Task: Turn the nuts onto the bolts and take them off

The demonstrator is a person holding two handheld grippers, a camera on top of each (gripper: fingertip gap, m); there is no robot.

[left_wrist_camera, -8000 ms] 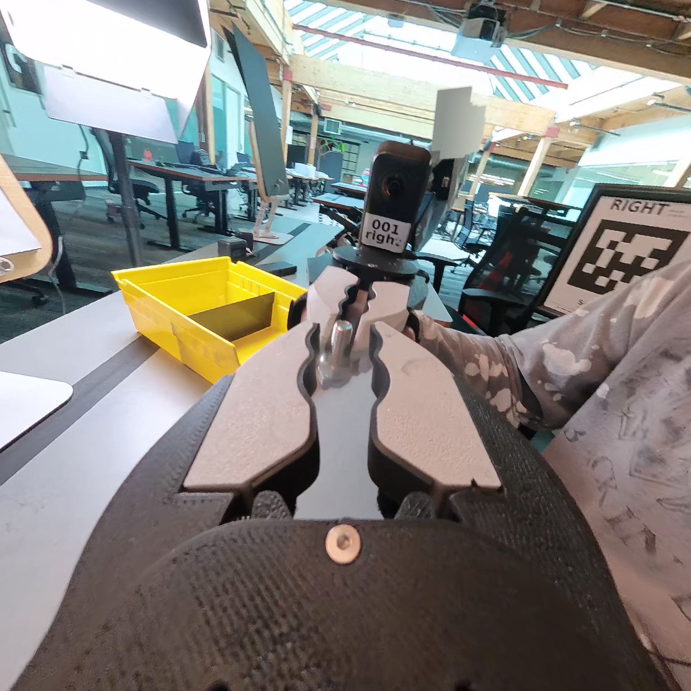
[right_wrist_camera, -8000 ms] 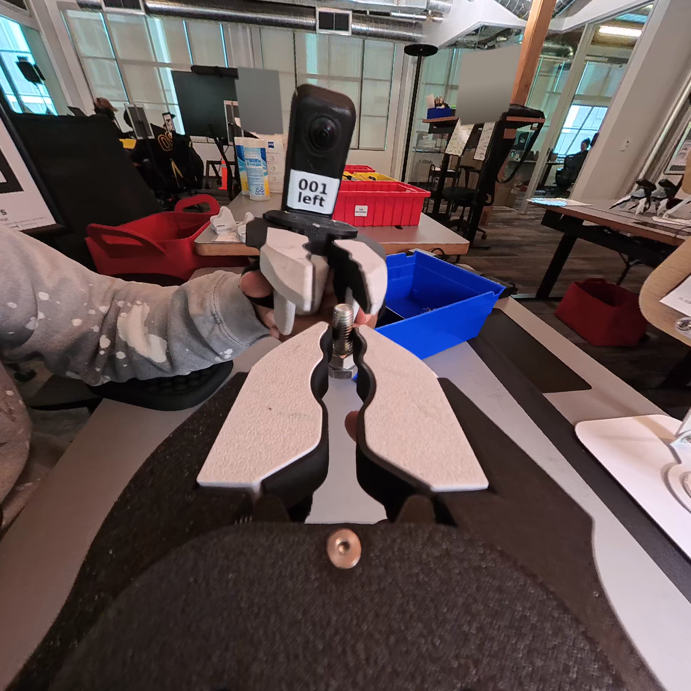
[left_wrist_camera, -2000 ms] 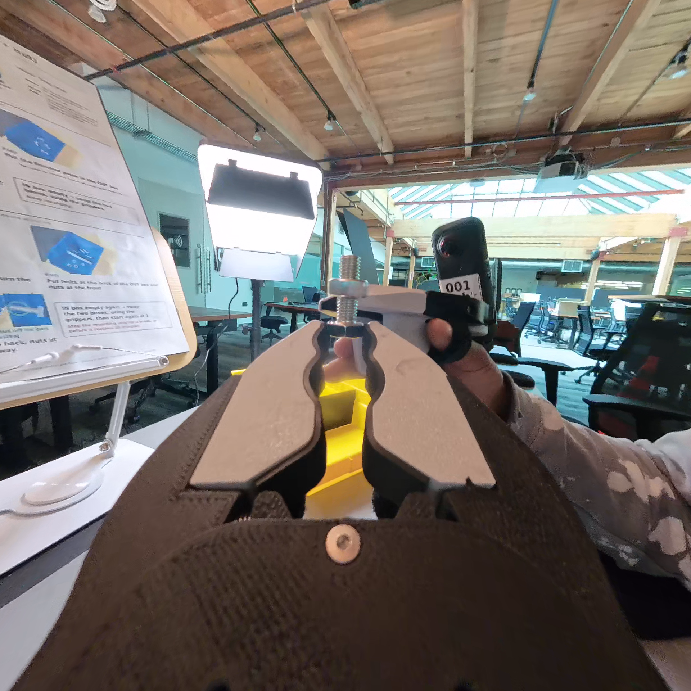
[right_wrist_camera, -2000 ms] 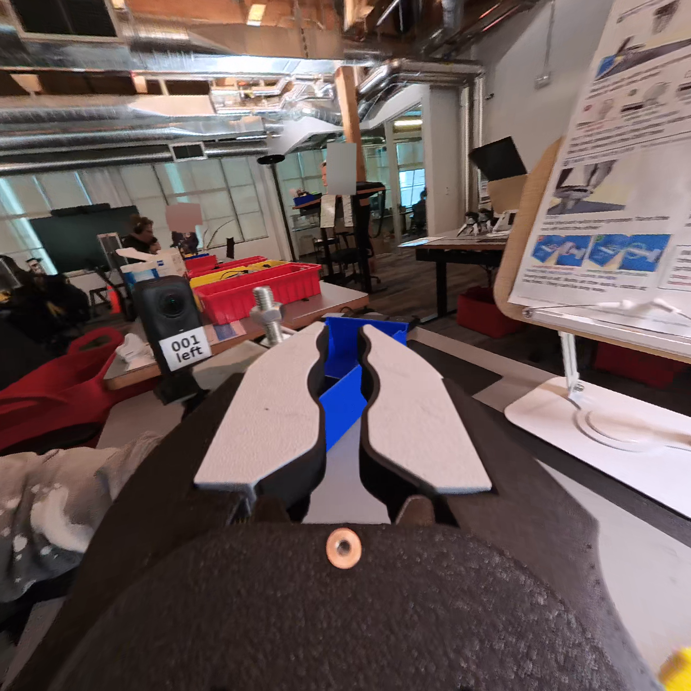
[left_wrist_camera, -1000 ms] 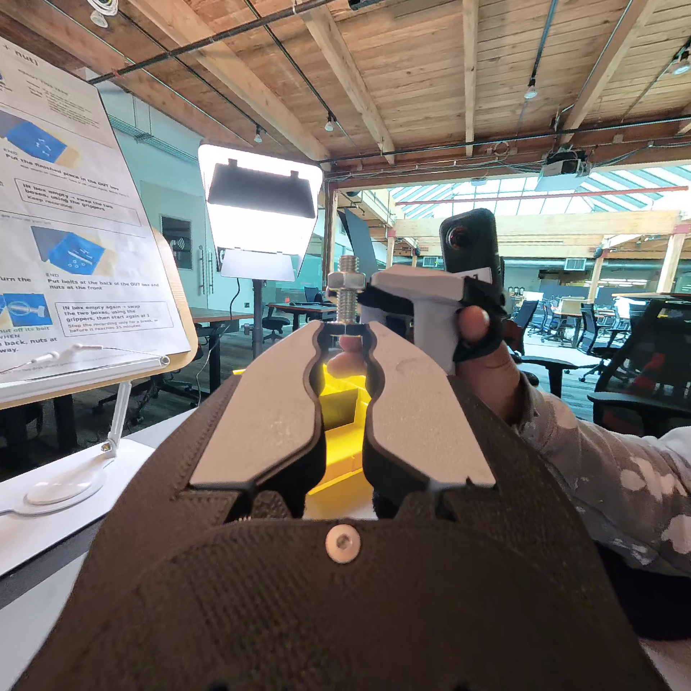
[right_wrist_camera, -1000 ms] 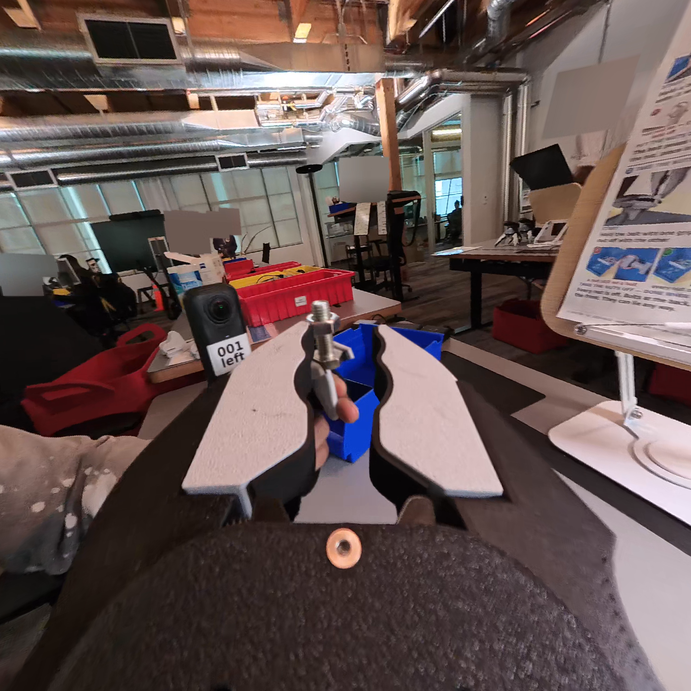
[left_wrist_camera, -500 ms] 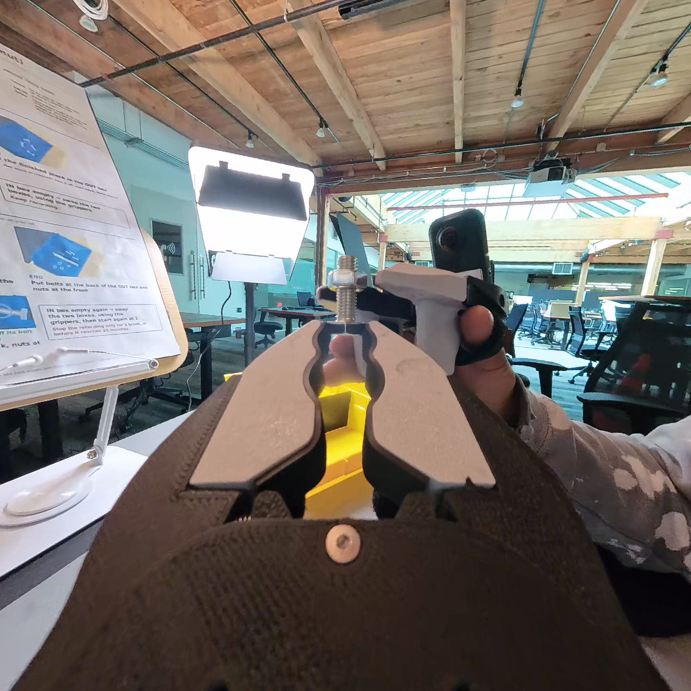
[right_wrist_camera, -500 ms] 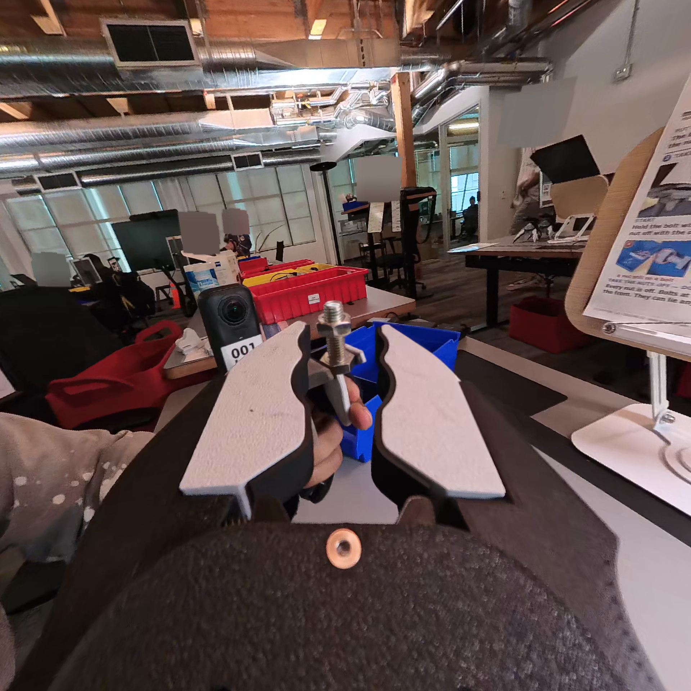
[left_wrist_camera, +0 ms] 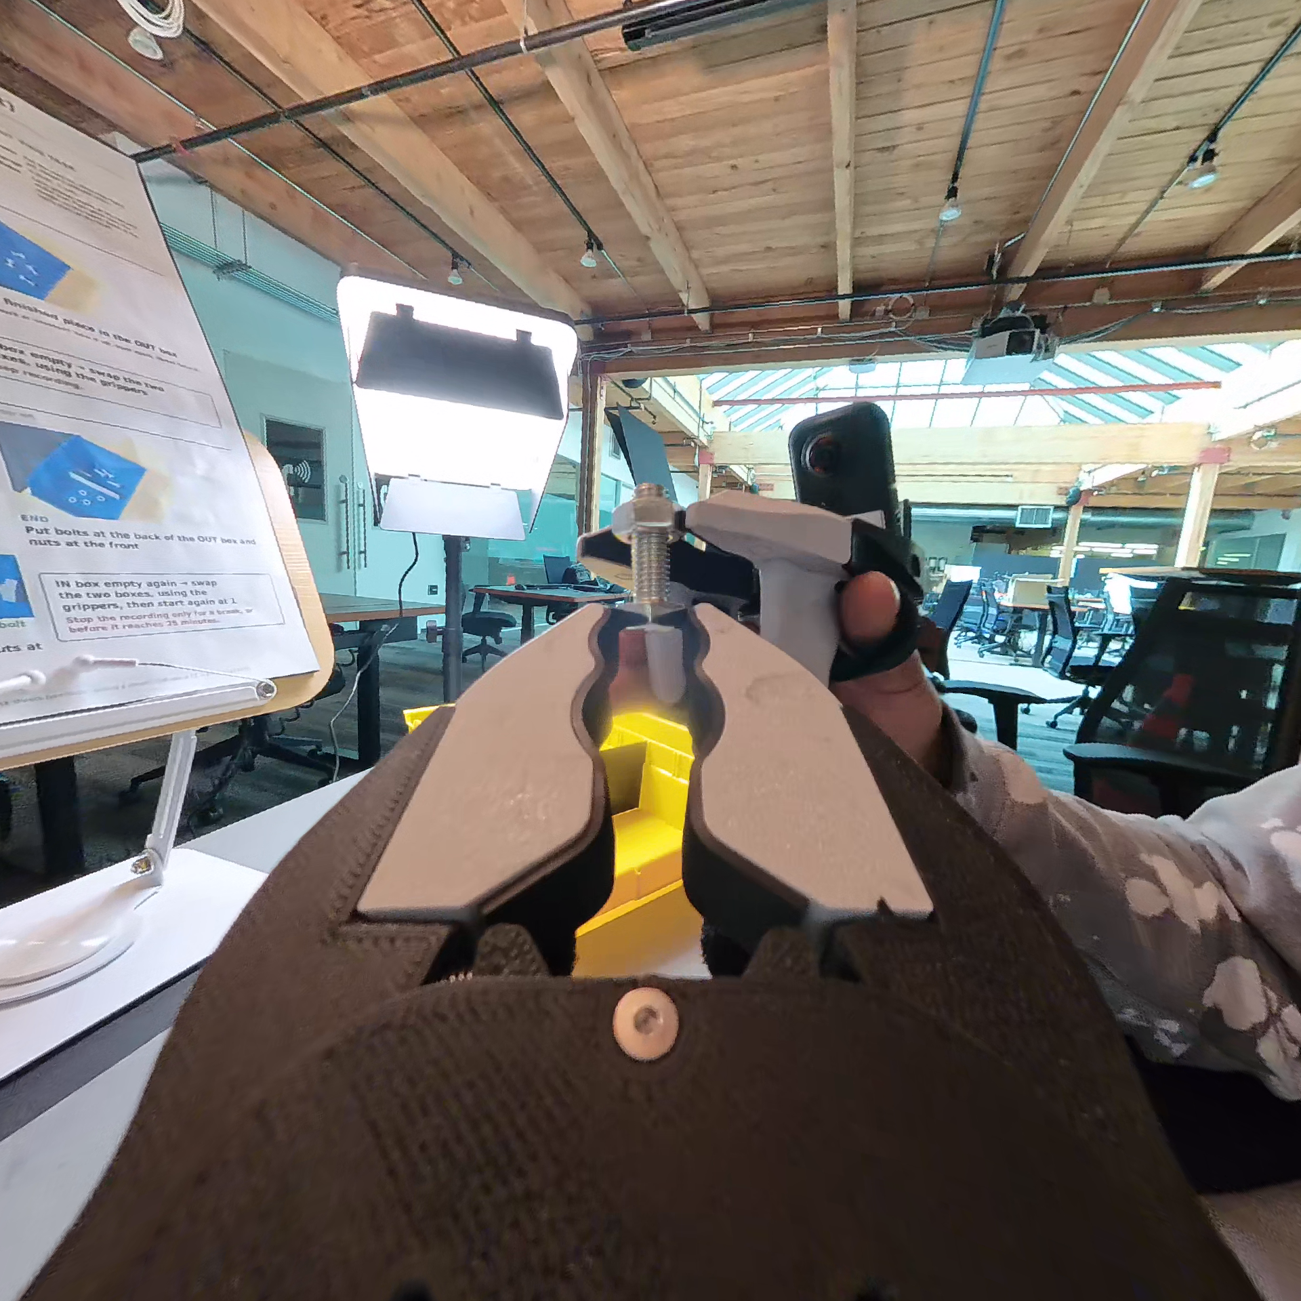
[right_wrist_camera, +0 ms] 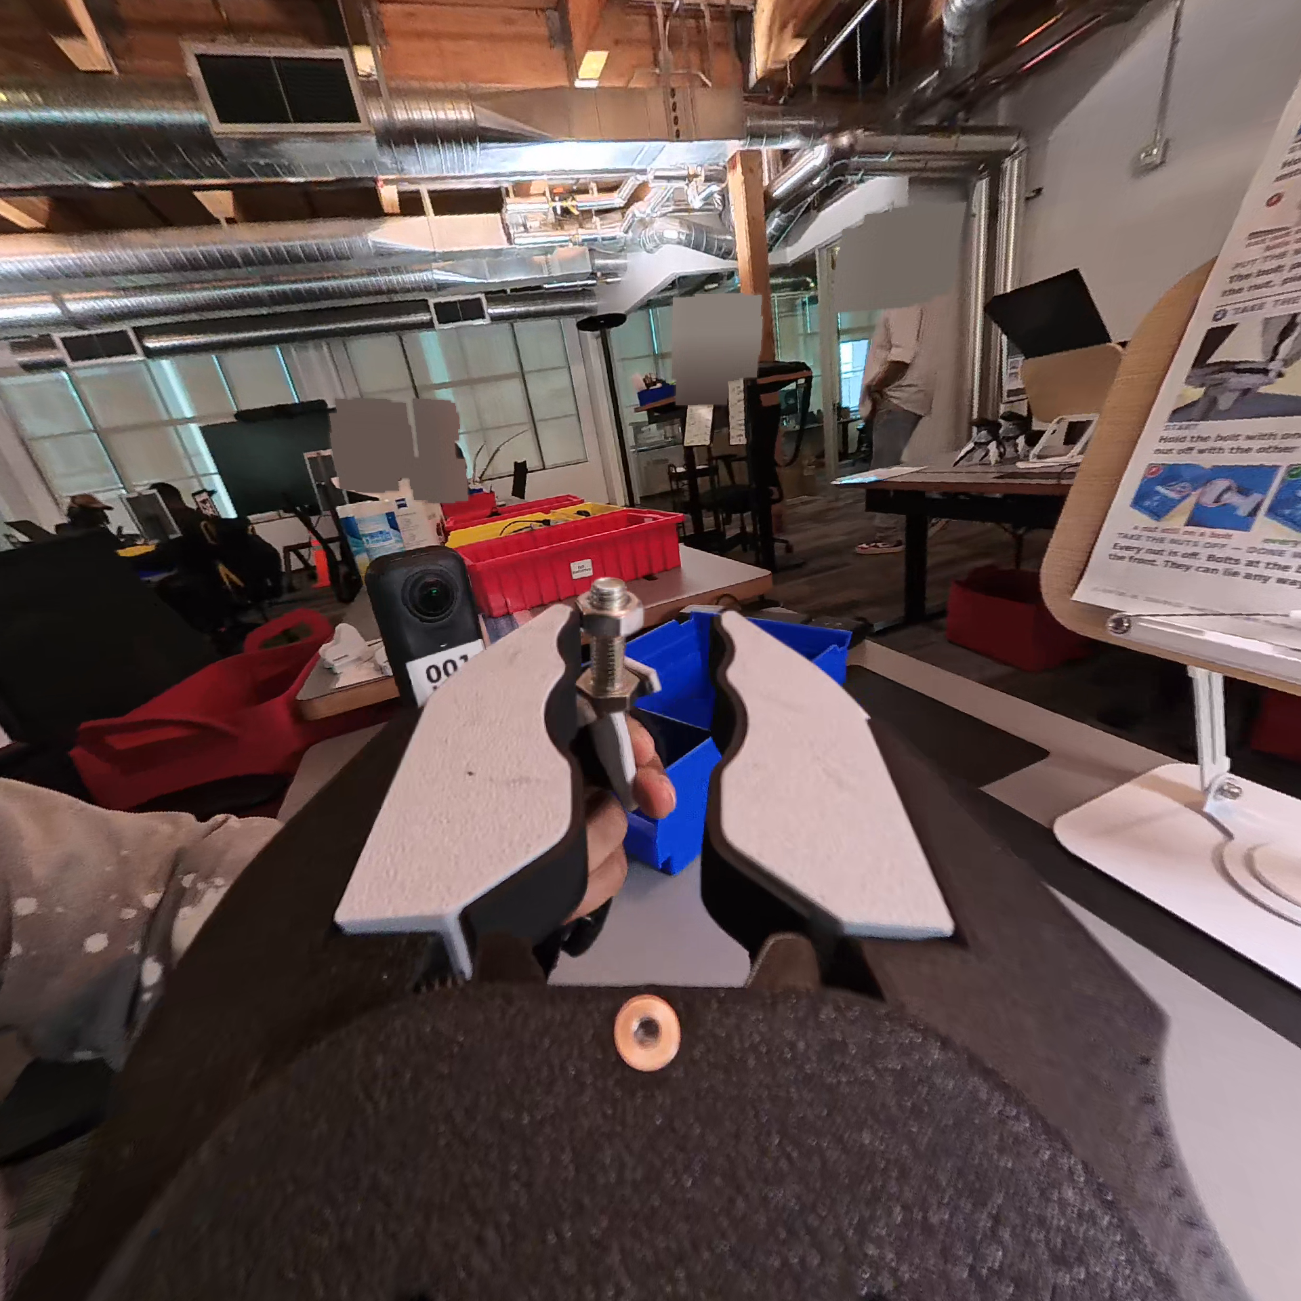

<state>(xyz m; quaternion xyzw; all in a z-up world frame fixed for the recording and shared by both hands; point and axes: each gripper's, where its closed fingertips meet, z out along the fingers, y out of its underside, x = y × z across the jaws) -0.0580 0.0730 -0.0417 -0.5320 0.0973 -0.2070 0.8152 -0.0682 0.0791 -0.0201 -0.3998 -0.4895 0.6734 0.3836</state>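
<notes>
The left gripper was clamped on the head of an upright bolt. The right gripper stood parted, its fingertips either side of the nut near the bolt's top.
</notes>
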